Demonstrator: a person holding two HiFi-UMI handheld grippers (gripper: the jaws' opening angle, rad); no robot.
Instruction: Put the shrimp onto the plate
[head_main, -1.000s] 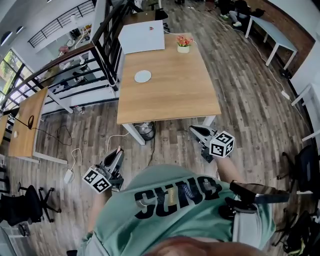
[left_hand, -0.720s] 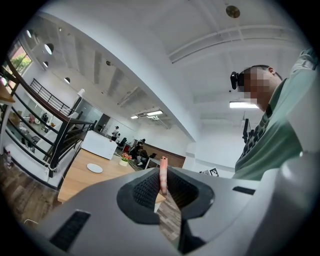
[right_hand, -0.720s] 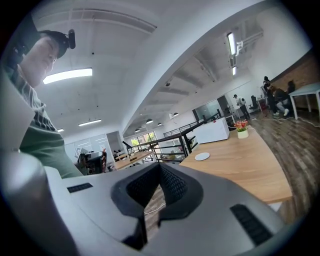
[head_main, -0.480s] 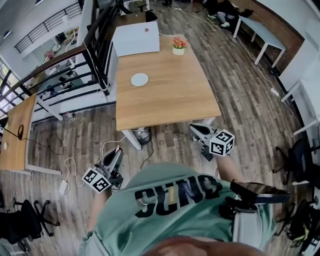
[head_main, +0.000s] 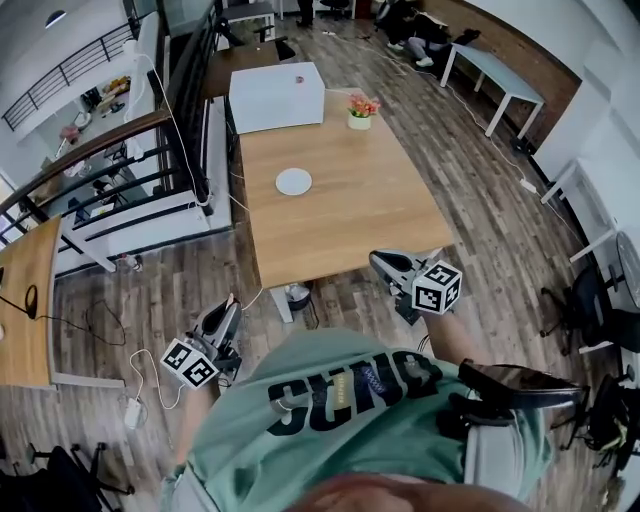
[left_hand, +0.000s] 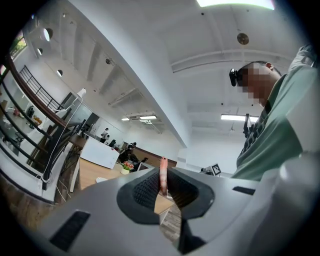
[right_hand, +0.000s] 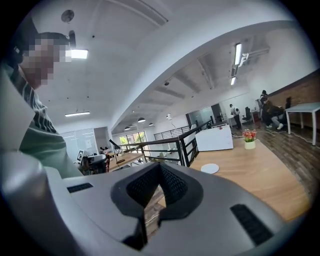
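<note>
Here the left gripper (head_main: 230, 306) is clamped on the pink shrimp (left_hand: 162, 176), which stands upright between its pads, short of the near edge of the wooden table (head_main: 350, 225). The right gripper (head_main: 380, 260) has its jaws closed together with nothing between them. The white plate (head_main: 294, 181) lies on the table, well apart from both.

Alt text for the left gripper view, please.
The left claw is shut on a pink shrimp, held upright. Beyond is a wooden table with a white plate; a person in green fills the right.
</note>
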